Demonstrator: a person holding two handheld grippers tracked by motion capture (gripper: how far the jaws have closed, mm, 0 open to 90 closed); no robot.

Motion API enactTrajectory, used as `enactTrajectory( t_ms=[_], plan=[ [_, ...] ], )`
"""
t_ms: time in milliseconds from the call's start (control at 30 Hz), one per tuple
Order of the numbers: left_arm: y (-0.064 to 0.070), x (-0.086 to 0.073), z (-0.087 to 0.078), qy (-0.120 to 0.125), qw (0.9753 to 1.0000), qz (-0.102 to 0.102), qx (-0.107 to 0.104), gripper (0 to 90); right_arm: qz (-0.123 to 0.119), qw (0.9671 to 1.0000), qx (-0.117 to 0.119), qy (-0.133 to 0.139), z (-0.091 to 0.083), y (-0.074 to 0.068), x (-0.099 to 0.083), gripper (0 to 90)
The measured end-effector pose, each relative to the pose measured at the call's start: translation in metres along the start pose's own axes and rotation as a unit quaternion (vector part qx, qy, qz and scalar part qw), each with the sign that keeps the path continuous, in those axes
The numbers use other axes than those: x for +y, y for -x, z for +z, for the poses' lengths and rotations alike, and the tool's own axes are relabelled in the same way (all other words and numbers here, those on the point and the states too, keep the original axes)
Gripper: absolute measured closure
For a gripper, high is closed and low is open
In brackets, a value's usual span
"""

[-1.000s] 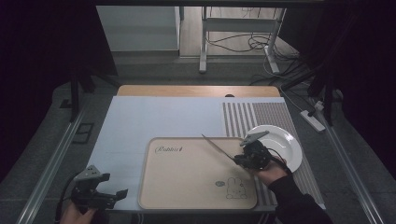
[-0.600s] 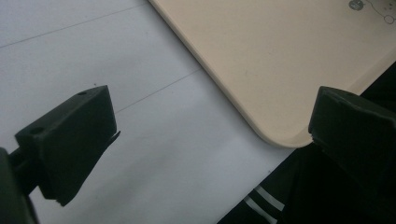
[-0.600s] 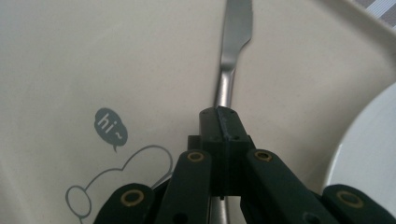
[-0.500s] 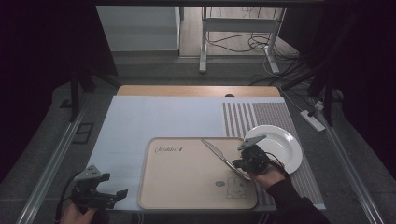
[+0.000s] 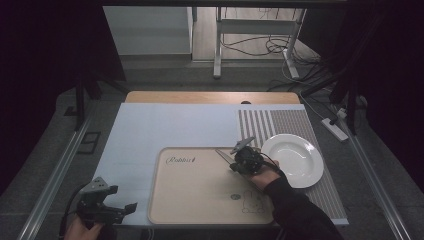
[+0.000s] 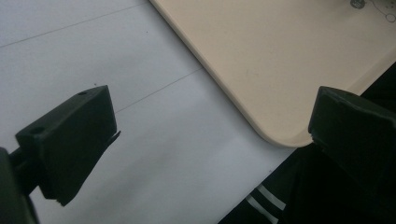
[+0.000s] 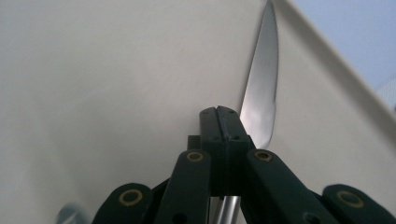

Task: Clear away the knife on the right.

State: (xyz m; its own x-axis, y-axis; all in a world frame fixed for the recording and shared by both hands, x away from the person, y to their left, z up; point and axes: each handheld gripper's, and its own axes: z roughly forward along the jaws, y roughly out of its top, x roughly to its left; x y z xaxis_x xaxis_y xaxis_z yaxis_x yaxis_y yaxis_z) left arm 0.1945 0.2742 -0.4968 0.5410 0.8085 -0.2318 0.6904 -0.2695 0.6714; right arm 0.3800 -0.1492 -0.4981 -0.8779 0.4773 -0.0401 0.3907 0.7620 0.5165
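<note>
Over the tray [image 5: 200,195] near the table's right edge, right hand-held gripper [image 5: 243,156] clamps the knife [image 7: 260,100], carried left off the plate [image 5: 294,160]; placement pending. Left hand-held gripper [image 5: 111,204] idle, jaws apart.

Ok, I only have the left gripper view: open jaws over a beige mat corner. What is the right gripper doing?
Observer: The right gripper is shut on a table knife, over the beige mat.
Operator: Which way does the blade point?
Observer: Toward the mat's far edge, away from the person.
Operator: Anything near it?
Observer: A white plate sits just right of the mat, on a striped placemat.
</note>
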Motion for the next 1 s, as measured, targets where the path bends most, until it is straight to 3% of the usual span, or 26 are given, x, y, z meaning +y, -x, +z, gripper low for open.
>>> enactTrajectory(
  t_ms=[67, 233, 400, 633, 867, 1000],
  plan=[
    [0.0, 0.0, 0.0, 0.0, 1.0, 0.001, 0.0, 1.2, -0.006, 1.0, -0.002, -0.002, 0.012, 0.004, 0.011, 90.0],
    [0.0, 0.0, 0.0, 0.001, 1.0, -0.001, -0.001, 1.1, -0.011, 0.9999, 0.001, -0.002, 0.021, 0.009, 0.02, 90.0],
    [0.0, 0.0, 0.0, -0.001, 1.0, 0.002, 0.0, 1.1, 0.009, 0.9998, 0.004, -0.016, 0.017, 0.014, 0.016, 90.0],
    [0.001, 0.0, 0.0, -0.001, 1.0, 0.001, 0.001, 1.2, 0.012, 0.9996, 0.004, -0.024, 0.009, 0.016, 0.006, 90.0],
    [0.001, 0.001, 0.001, -0.003, 1.0, 0.003, 0.001, 1.3, -0.014, 0.9997, -0.021, -0.006, 0.03, 0.02, 0.033, 90.0],
    [0.0, 0.001, 0.001, -0.001, 1.0, 0.001, 0.0, 1.3, -0.013, 0.9997, -0.021, -0.005, 0.036, 0.023, 0.042, 90.0]
  ],
)
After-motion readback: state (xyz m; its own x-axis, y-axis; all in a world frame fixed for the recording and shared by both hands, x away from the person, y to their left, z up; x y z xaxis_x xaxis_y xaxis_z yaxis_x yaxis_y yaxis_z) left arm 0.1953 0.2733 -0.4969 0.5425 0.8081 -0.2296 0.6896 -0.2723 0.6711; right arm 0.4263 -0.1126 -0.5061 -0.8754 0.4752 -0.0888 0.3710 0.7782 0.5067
